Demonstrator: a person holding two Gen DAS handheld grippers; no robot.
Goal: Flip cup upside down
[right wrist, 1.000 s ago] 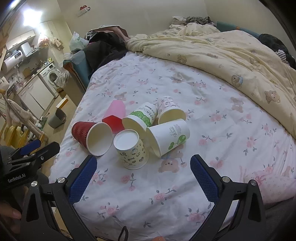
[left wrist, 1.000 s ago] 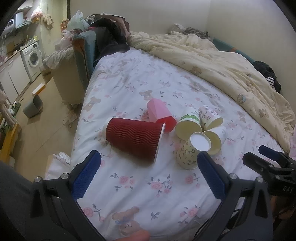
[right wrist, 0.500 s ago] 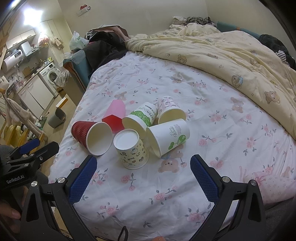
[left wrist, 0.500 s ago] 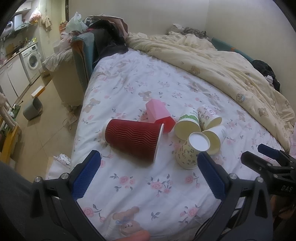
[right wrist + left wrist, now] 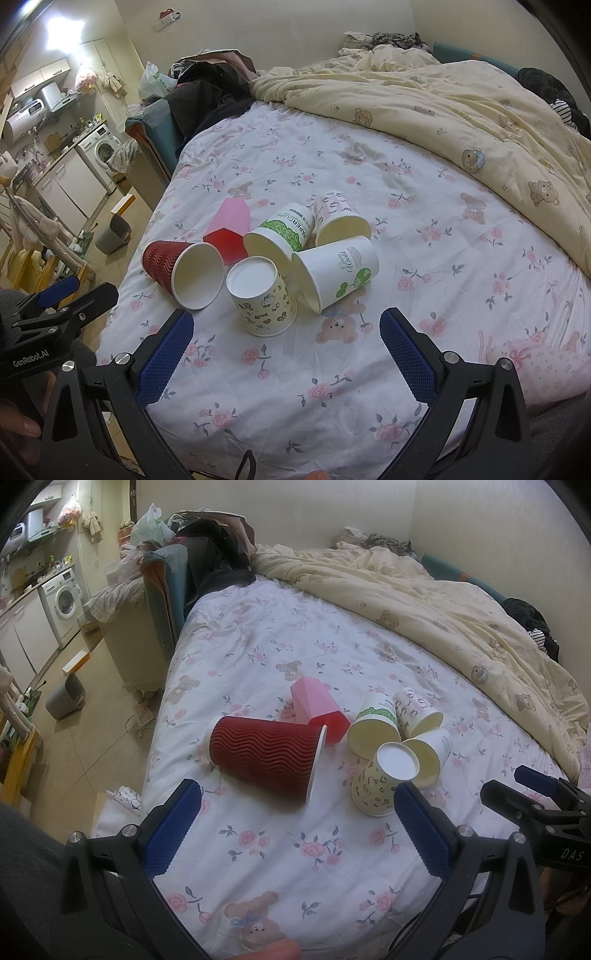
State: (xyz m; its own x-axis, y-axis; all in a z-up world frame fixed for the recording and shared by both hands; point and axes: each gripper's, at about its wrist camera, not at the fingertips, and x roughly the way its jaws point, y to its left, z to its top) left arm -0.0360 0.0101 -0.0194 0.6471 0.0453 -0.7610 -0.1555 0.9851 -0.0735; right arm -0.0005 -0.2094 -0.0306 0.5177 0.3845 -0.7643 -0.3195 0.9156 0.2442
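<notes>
Several cups sit clustered on the floral bed sheet point(image 5: 280, 650). A red ribbed cup point(image 5: 264, 758) point(image 5: 162, 258) lies on its side. A cartoon-print cup point(image 5: 382, 786) point(image 5: 264, 299) stands upside down. A pink faceted cup point(image 5: 314, 705) point(image 5: 231, 229), a green-print cup point(image 5: 284, 232), a pink-print cup point(image 5: 340, 218) and a white cup with green dots point(image 5: 340, 273) lie on their sides. My left gripper point(image 5: 295, 823) is open and empty just before the red cup. My right gripper point(image 5: 284, 350) is open and empty just before the upside-down cup.
A cream bear-print duvet point(image 5: 461, 99) is bunched along the bed's right and far side. Dark clothes point(image 5: 214, 554) pile at the bed's far left corner. The floor at left holds a grey bin point(image 5: 64, 698) and a washing machine point(image 5: 62, 598).
Both grippers have barely shifted; the left view has drifted slightly. The cups have not moved and both grippers stay open.
</notes>
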